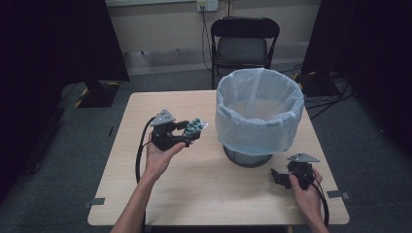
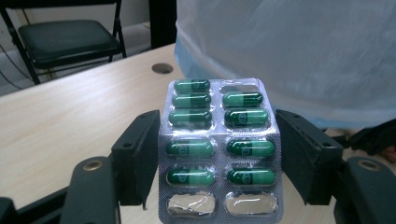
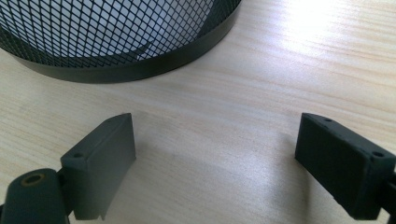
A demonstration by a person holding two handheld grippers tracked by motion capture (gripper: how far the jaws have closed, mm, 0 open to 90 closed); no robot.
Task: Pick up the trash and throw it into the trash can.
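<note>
- Nearest the person, the right gripper (image 1: 282,177) rests low on the table (image 1: 204,194) at the near right, held by the right hand (image 1: 303,189). Its jaws stand wide apart with bare wood between them, so it is released and holds nothing.
- From the right gripper view, the black mesh base of the bin (image 3: 116,42) lies just ahead of those empty jaws.
- Farther in and to the left, the left gripper (image 1: 187,133) is raised above the table in the left hand (image 1: 163,155). It is clenched on a blister pack (image 2: 219,149) of green capsules, a jaw pressing each long edge.
- The pack's long axis runs straight out along the jaws, pointing forward toward the bin. Two pockets at its near end are empty and crushed, and one at the far end looks empty too.
- Beyond the pack stands the bin with its pale blue liner (image 1: 257,109), its wall close ahead in the left gripper view.
- Judging from this, the bin's open mouth lies up and to the right of the pack, and the left hand is the one placed to carry it over the rim.
- Past the table, a black folding chair (image 1: 244,46) stands against the wall.
</note>
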